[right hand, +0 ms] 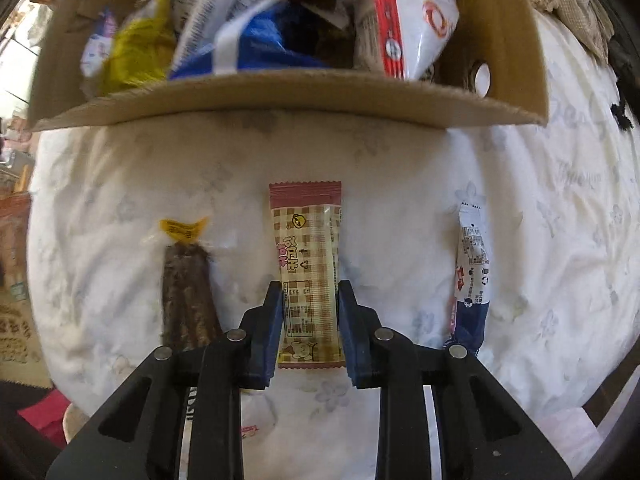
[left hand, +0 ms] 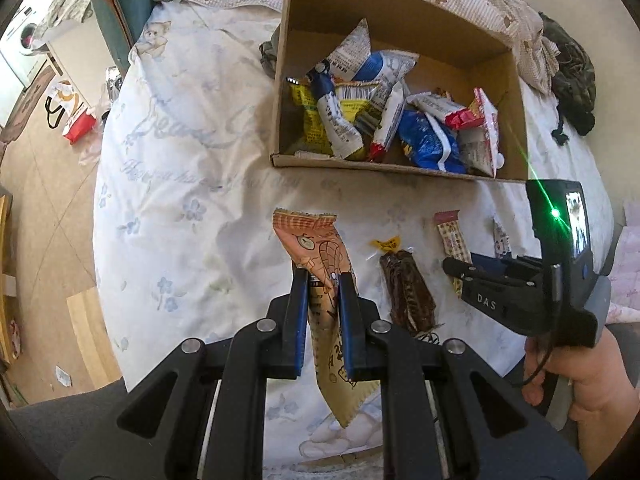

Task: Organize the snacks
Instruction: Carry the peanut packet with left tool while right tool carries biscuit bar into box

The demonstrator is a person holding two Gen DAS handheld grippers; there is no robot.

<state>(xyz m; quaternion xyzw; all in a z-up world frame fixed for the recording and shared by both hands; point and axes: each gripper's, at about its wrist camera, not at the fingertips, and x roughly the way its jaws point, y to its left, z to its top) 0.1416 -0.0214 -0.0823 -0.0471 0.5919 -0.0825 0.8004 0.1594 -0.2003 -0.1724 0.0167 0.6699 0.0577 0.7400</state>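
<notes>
Left gripper (left hand: 324, 280) pinches crinkly orange peanut-print packet (left hand: 320, 256); right gripper (right hand: 310, 286) clamps glossy checked wrapper (right hand: 310, 268); corrugated cardboard box (left hand: 280, 80).

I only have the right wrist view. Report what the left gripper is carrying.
Observer: The left gripper is shut on an orange peanut-print packet, which hangs above the bedsheet.
Operator: My right gripper is on the checked packet. Tell me how full the box is further back.
Observer: The far right corner of the cardboard box is bare. The snacks pile toward its near wall.
Operator: Check the floor.
Observer: A red and white bag lies on the floor, left of the bedsheet.
</notes>
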